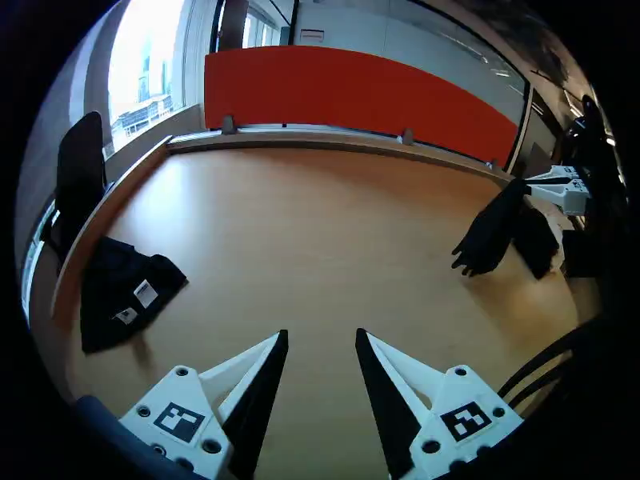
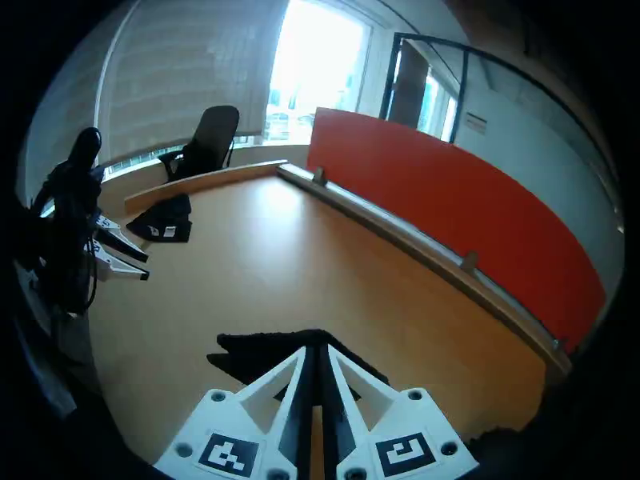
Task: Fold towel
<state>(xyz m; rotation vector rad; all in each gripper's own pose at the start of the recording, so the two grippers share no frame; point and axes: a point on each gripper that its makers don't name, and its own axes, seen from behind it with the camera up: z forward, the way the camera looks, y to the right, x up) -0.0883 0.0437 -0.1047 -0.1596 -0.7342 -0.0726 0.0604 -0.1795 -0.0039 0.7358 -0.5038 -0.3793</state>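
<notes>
We log left claw (image 1: 320, 332) released, jaws apart above the tabletop (image 1: 320, 224), right claw (image 2: 318, 350) clenched on the black towel (image 2: 244, 352), towel draping from it down toward the tabletop, we note a second dark cloth (image 1: 120, 292), folded, near the tabletop's left edge

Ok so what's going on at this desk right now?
A person is working at a wooden desk with a gripper in each hand. The right gripper has its fingers shut on a black towel, which dangles from it above the desk. The left gripper is open and holds nothing, low over the desk. Another black cloth with tags lies bundled at the desk's edge near the window.
</notes>
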